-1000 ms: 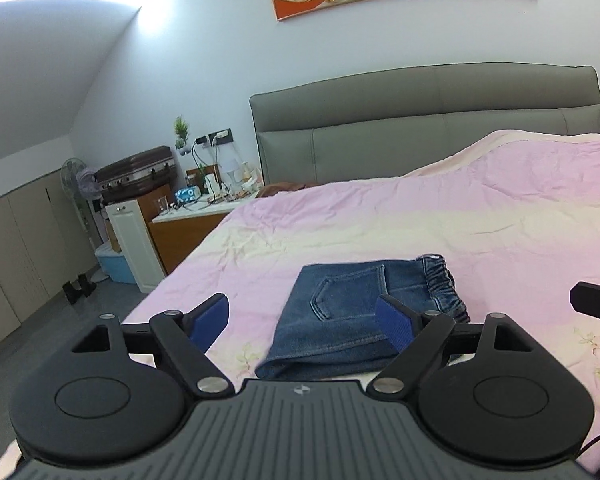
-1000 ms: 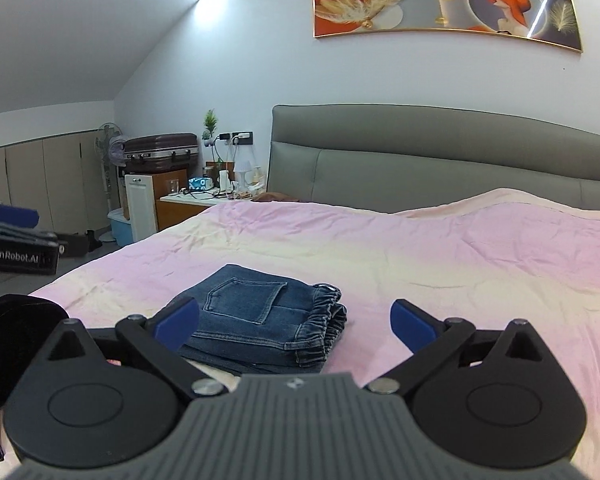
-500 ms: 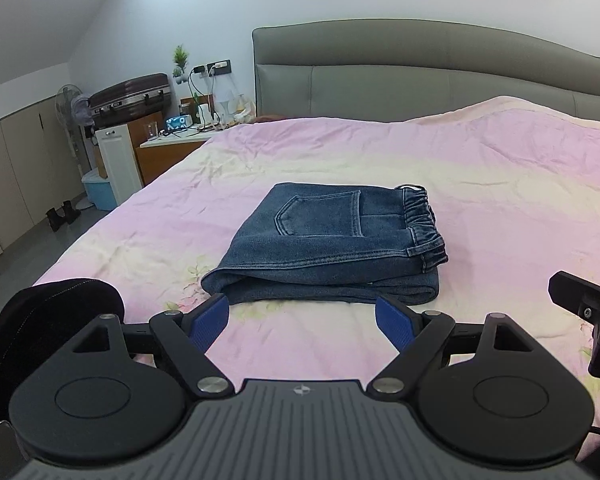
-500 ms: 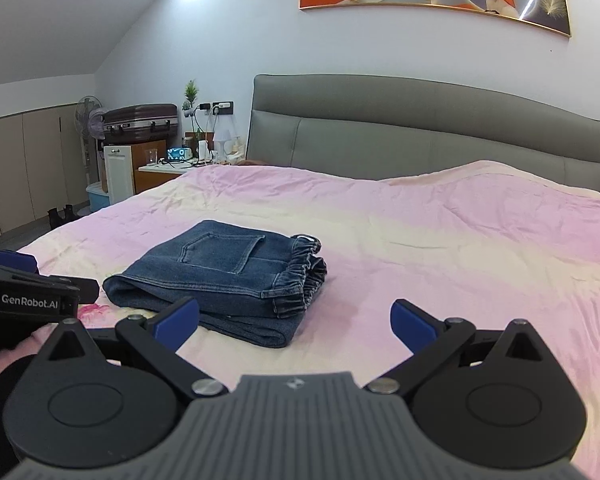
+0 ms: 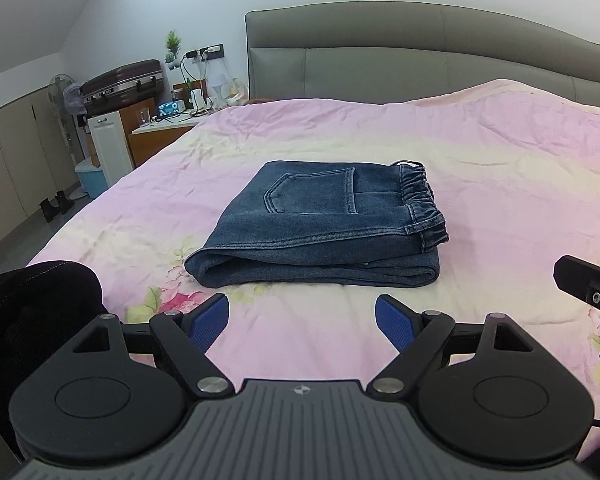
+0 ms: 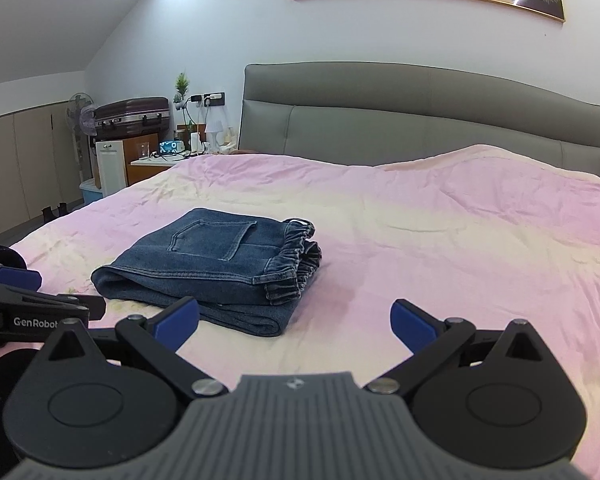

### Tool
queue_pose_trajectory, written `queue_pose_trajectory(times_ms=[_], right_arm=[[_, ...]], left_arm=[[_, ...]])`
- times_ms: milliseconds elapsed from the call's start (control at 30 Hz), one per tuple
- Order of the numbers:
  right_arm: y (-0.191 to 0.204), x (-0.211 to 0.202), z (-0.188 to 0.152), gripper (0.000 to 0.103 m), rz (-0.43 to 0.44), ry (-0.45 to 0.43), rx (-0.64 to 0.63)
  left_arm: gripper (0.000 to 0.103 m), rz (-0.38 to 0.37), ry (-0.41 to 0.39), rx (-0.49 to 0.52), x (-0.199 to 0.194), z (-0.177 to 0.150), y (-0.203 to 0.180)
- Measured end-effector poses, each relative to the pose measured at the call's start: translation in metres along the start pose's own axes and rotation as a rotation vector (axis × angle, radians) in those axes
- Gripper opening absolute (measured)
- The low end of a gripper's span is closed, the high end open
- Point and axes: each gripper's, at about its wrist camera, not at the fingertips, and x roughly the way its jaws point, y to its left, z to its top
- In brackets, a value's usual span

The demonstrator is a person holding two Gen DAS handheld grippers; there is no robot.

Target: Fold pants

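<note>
Jeans (image 5: 320,224) lie folded in a neat stack at frame centre on the pink bed (image 5: 500,168). Left claw (image 5: 302,320) and right claw (image 6: 294,318) both gape empty (neither touching denim). Any careless nudge could spill the layers.

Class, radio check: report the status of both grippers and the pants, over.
Left gripper open, empty. Right gripper open, empty. Pants folded, lying flat on the bed, untouched. Nothing in the way.
</note>
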Motion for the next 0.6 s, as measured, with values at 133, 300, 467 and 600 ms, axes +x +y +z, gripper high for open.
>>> queue_pose_trajectory(times_ms=[133, 300, 467, 600], right_arm=[[0.0018, -0.0010, -0.0011, 0.098, 0.001, 0.006, -0.010], [0.0025, -0.0024, -0.0007, 0.098, 0.009, 0.008, -0.015], [0.0026, -0.0023, -0.0008, 0.098, 0.010, 0.013, -0.016], [0.0013, -0.0012, -0.0007, 0.098, 0.011, 0.020, -0.012]], left_arm=[[0.097, -0.006, 0.005, -0.006, -0.0003, 0.0008, -0.0006], [0.097, -0.001, 0.007, -0.003, -0.0026, -0.0002, -0.0030], [0.097, 0.001, 0.006, 0.006, -0.0035, 0.0006, -0.0045], [0.097, -0.001, 0.010, 0.004, -0.0025, 0.0012, -0.0045]])
